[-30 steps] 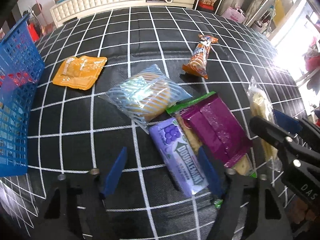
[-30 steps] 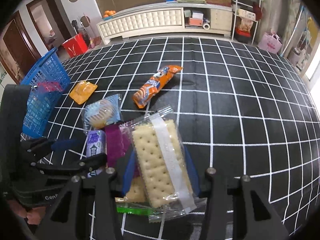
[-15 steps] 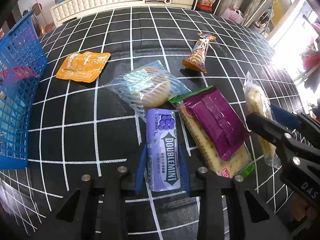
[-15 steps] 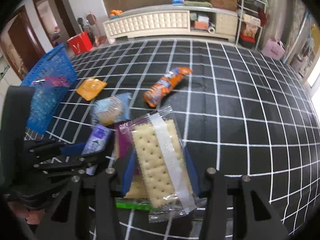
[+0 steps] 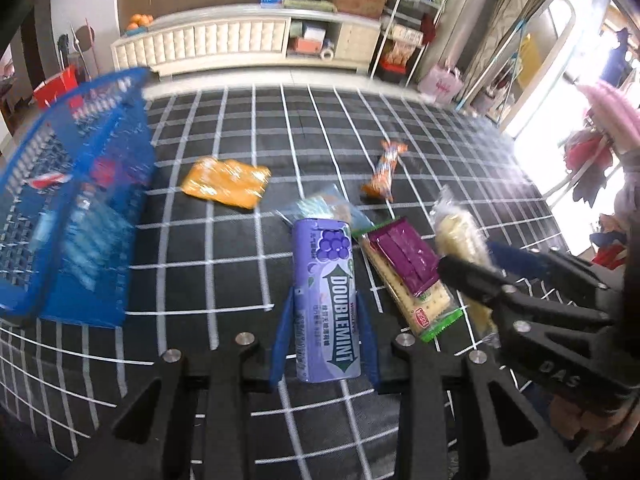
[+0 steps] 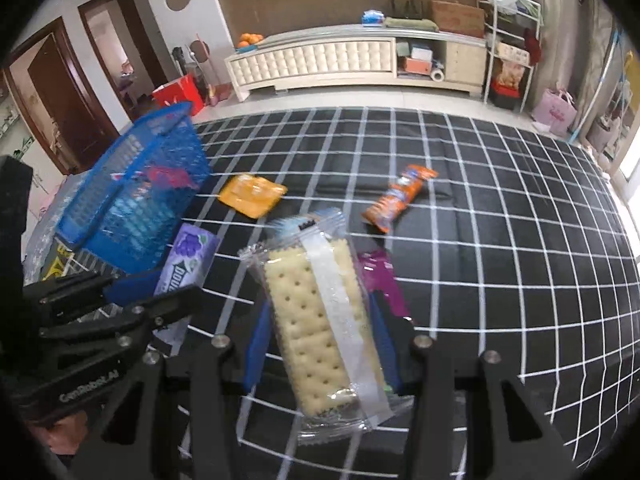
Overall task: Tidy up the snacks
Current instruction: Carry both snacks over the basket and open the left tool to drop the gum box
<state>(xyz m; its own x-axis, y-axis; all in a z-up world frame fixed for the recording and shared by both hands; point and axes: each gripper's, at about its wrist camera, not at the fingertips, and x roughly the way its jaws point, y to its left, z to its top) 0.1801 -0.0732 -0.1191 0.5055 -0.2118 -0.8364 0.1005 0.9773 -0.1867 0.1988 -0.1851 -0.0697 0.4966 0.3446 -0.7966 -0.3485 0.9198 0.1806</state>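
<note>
While both grippers are hanging over the black grid-pattern cloth (image 6: 500,240), each one is already holding a snack. The left gripper (image 5: 324,316) is clamping its blue fingers (image 5: 282,340) on the sides of a purple Doublemint gum pack (image 5: 328,300), which is sitting lengthwise between them with the grape picture at the far end, up off the cloth. The right gripper (image 6: 320,344) is squeezing a clear-wrapped cracker pack (image 6: 320,320) the same way, pads pressing on both long edges, pack pointing away from the camera.

Still lying on the cloth: a purple-and-green cracker packet (image 5: 408,276) just beside the gum pack in the left wrist view, a pale blue wrapped cake (image 5: 324,206) right behind it, an orange flat pouch (image 5: 226,182) further back to the left, and an orange twisted-end snack bar (image 5: 384,172) further back to the right. The blue mesh basket (image 6: 136,200) is sitting at the left edge of the cloth with some red and blue packets showing inside, though it's pretty blurry so I can't tell what they are.
</note>
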